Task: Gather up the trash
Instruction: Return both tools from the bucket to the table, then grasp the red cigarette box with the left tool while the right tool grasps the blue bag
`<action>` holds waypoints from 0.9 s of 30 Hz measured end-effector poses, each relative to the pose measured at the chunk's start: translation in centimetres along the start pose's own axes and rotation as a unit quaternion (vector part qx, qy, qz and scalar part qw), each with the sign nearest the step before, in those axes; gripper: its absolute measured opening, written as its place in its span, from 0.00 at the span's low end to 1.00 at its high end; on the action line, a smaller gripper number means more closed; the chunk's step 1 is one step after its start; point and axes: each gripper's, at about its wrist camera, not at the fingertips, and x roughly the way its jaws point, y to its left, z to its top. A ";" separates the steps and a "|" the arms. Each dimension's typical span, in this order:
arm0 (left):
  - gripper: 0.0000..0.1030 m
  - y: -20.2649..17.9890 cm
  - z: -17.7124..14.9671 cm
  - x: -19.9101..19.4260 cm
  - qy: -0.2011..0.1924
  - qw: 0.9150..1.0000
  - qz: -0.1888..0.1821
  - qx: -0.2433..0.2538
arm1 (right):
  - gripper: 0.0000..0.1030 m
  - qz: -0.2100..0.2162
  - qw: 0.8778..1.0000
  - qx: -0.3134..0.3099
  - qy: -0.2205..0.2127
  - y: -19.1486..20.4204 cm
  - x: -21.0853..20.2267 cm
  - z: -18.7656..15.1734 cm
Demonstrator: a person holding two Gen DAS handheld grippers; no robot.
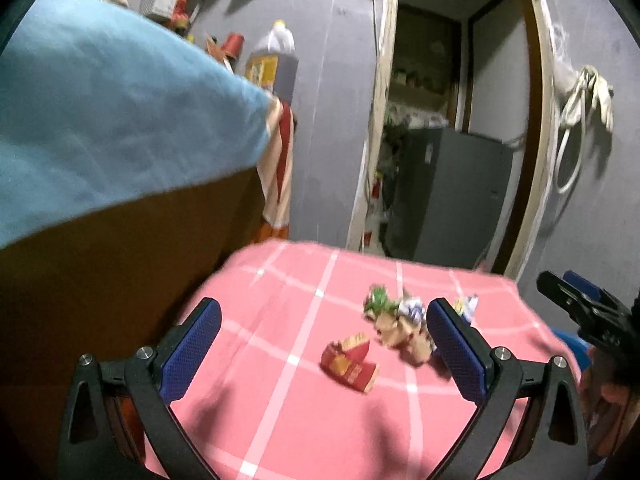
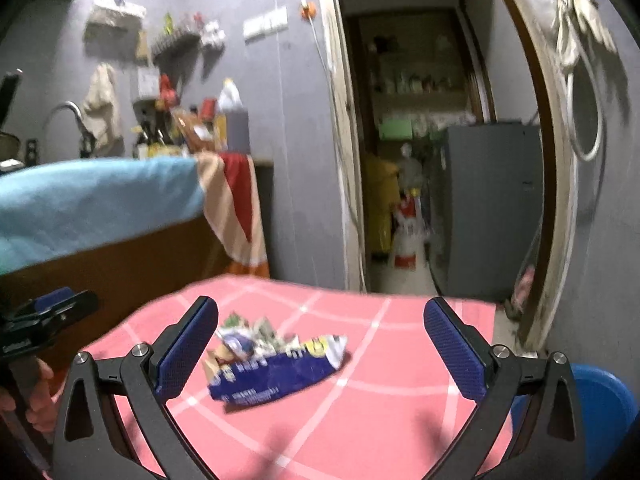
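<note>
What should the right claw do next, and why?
Probably ease the right claw forward and down over the blue snack wrapper. It is open and empty, and the wrapper lies on the pink checked cloth just ahead between its fingers.

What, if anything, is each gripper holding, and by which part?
Nothing. The left gripper and right gripper are both open and empty; the red carton and blue wrapper lie loose on the pink cloth.
</note>
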 end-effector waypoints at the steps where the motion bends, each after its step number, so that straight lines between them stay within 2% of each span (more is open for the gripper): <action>1: 0.98 -0.1 0.0 0.3 0.009 1.000 -0.001 0.001 | 1.00 0.000 1.000 0.004 0.012 -0.1 0.5 -0.1; 6: 0.97 -0.4 -0.7 2.4 0.067 0.998 -0.006 0.005 | 1.00 0.002 0.997 0.033 0.075 -0.8 3.3 -0.4; 11: 0.95 -0.5 -1.1 3.7 0.103 0.995 -0.018 0.005 | 1.00 0.005 0.989 0.050 0.136 -1.0 6.2 -0.6; 14: 0.88 -0.6 -1.2 4.4 0.119 0.992 -0.028 0.006 | 1.00 0.009 0.983 0.060 0.170 -1.1 8.1 -0.9; 17: 0.77 -0.6 -1.2 5.4 0.139 0.990 -0.038 0.003 | 1.00 0.019 0.976 0.080 0.200 -1.4 9.5 -1.3; 19: 0.63 -0.4 -1.2 6.3 0.154 0.987 -0.044 -0.003 | 0.98 0.023 0.973 0.091 0.212 -1.6 10.2 -1.4; 20: 0.61 -0.3 -1.3 6.6 0.161 0.986 -0.046 -0.006 | 0.97 0.022 0.972 0.092 0.217 -1.6 10.6 -1.5; 22: 0.51 0.0 -1.4 7.2 0.176 0.983 -0.052 -0.015 | 0.87 0.023 0.969 0.090 0.229 -1.4 11.3 -1.6; 25: 0.46 0.5 -1.5 7.3 0.180 0.981 -0.060 -0.029 | 0.77 0.031 0.964 0.079 0.252 -0.8 12.2 -2.1; 27: 0.40 0.8 -1.5 7.3 0.182 0.980 -0.065 -0.037 | 0.75 0.036 0.963 0.072 0.256 -0.6 12.3 -2.1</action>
